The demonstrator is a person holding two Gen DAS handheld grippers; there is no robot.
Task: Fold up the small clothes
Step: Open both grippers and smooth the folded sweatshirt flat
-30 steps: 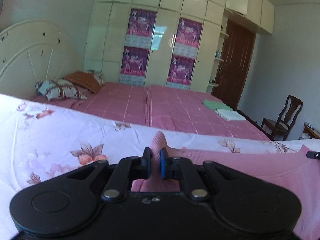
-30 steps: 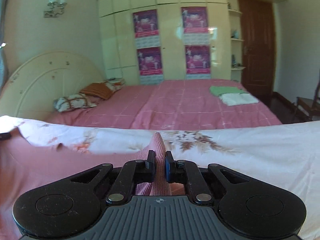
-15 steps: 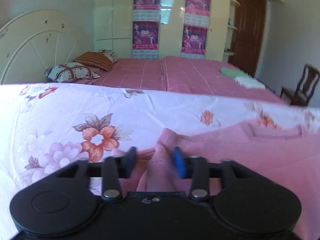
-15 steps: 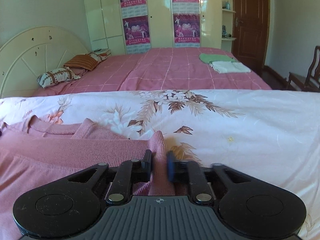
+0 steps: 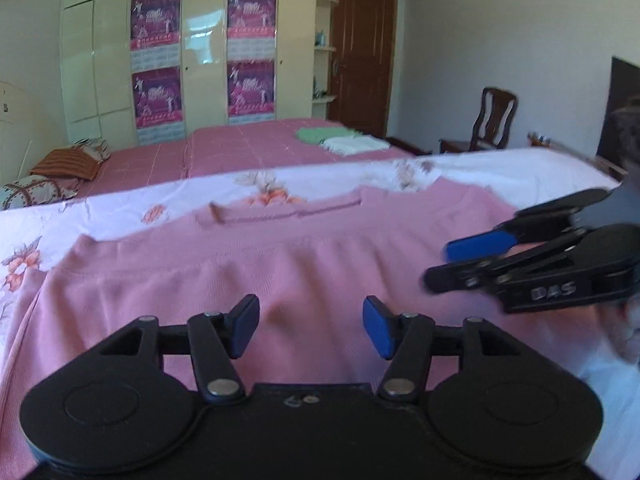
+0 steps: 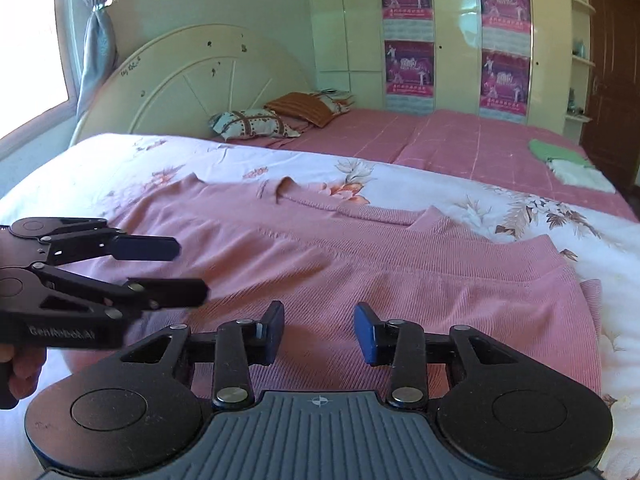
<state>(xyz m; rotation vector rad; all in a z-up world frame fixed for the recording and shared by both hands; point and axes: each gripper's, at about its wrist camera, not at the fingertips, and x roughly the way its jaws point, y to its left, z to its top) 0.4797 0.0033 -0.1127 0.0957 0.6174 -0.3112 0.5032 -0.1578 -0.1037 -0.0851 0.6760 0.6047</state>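
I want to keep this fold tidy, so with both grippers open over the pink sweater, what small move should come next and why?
Probably bring each gripper to an outer side edge of the pink sweater and pinch there. The left gripper and right gripper both stand open with nothing between the pads, their jaws having just been opening, and the sweater lies folded across on the floral sheet.

Bright daylight from the window (image 6: 28,52), wardrobe (image 5: 204,36) glare, motion blur, fisheye-bent edges.
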